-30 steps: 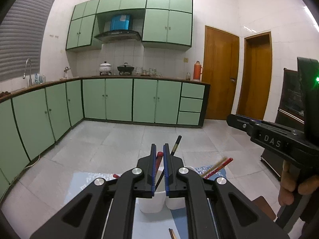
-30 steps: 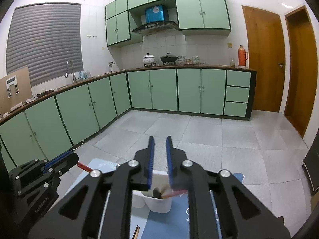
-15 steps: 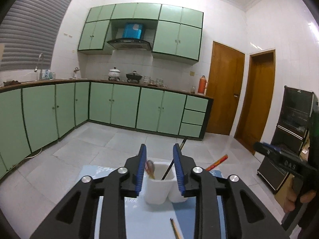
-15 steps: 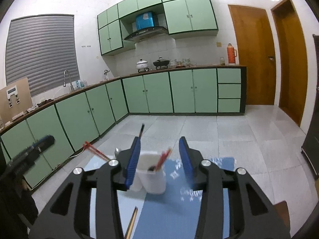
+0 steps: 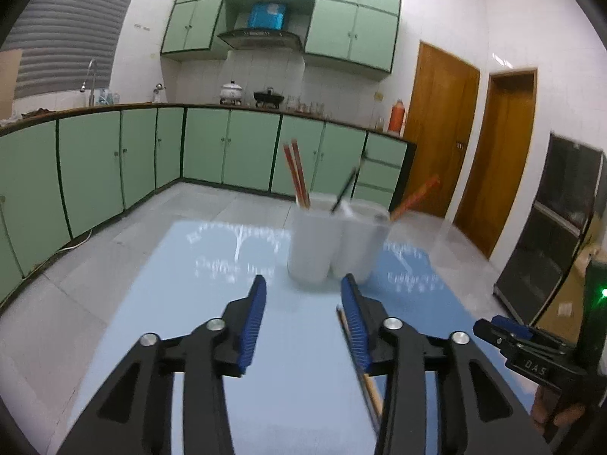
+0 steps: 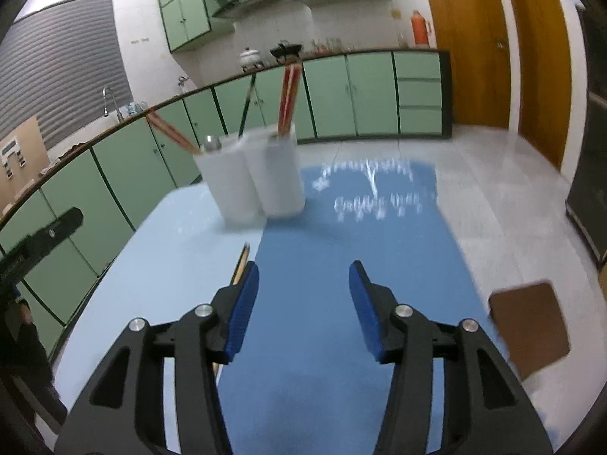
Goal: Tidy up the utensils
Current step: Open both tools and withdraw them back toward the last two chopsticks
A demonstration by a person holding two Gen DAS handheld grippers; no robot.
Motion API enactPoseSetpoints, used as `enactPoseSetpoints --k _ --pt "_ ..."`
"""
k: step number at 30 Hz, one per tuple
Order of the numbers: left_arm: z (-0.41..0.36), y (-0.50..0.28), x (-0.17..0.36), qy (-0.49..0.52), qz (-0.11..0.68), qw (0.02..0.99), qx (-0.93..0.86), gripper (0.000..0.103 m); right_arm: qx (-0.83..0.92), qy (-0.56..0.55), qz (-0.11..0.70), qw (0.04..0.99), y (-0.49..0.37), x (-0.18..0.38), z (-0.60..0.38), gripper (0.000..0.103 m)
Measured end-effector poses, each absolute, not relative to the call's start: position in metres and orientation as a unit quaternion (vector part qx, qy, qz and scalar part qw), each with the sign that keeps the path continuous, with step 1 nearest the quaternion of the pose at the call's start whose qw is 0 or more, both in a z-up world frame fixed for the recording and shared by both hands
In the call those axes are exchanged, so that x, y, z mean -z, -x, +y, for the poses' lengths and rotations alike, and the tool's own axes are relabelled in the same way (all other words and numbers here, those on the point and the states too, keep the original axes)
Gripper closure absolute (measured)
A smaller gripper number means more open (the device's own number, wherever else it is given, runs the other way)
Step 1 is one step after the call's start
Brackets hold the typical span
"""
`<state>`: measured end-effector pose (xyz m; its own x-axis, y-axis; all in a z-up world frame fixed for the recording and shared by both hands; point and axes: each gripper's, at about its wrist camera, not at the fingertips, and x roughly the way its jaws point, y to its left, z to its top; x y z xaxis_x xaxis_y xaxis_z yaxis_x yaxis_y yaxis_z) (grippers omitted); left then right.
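A white utensil holder (image 5: pixel 334 242) stands on the blue table mat (image 5: pixel 235 265), with red chopsticks (image 5: pixel 296 176), a dark utensil and another red pair sticking out. In the right wrist view the holder (image 6: pixel 258 178) also shows a metal spoon (image 6: pixel 212 143). My left gripper (image 5: pixel 303 295) is open and empty, short of the holder. A loose pair of wooden chopsticks (image 5: pixel 358 360) lies on the mat beside its right finger. My right gripper (image 6: pixel 303 284) is open and empty over the darker mat (image 6: pixel 341 303); the loose chopsticks (image 6: pixel 239 265) lie left of it.
Green kitchen cabinets (image 5: pixel 227 148) run along the back and left walls. Two wooden doors (image 5: pixel 444 129) are at the right. A brown stool seat (image 6: pixel 531 326) sits right of the table. The right gripper shows in the left wrist view (image 5: pixel 531 349).
Both grippers have opened wide and pulled back from the holder, lower over the mat. The utensils they carried now stand in the holder.
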<state>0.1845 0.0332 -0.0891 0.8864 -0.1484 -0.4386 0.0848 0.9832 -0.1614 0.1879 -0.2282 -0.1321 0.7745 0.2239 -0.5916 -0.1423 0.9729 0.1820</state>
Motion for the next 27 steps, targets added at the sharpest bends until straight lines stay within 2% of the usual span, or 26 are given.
enactPoseSetpoints --k 4,6,8,13,15,19,27 --pt "0.024 -0.174 0.120 0.053 0.266 0.960 0.071 0.060 -0.091 -0.049 0.324 0.940 -0.169 0.151 -0.216 0.052" --pt "0.019 -0.167 0.135 0.046 0.286 0.954 0.076 0.057 -0.093 -0.056 0.330 0.938 -0.160 0.161 -0.213 0.047" --pt "0.015 -0.162 0.147 0.036 0.303 0.949 0.080 0.049 -0.094 -0.058 0.336 0.935 -0.157 0.166 -0.211 0.042" --pt "0.004 -0.148 0.175 0.029 0.345 0.934 0.086 0.042 -0.103 -0.046 0.353 0.929 -0.141 0.181 -0.201 0.033" --pt "0.004 -0.143 0.183 0.029 0.357 0.930 0.086 0.037 -0.104 -0.037 0.357 0.928 -0.135 0.185 -0.197 0.026" --pt "0.002 -0.134 0.190 0.023 0.368 0.926 0.081 0.031 -0.112 -0.022 0.366 0.923 -0.125 0.193 -0.188 0.024" --pt "0.017 -0.126 0.187 0.023 0.367 0.928 0.057 0.030 -0.126 0.006 0.366 0.922 -0.112 0.197 -0.173 0.025"
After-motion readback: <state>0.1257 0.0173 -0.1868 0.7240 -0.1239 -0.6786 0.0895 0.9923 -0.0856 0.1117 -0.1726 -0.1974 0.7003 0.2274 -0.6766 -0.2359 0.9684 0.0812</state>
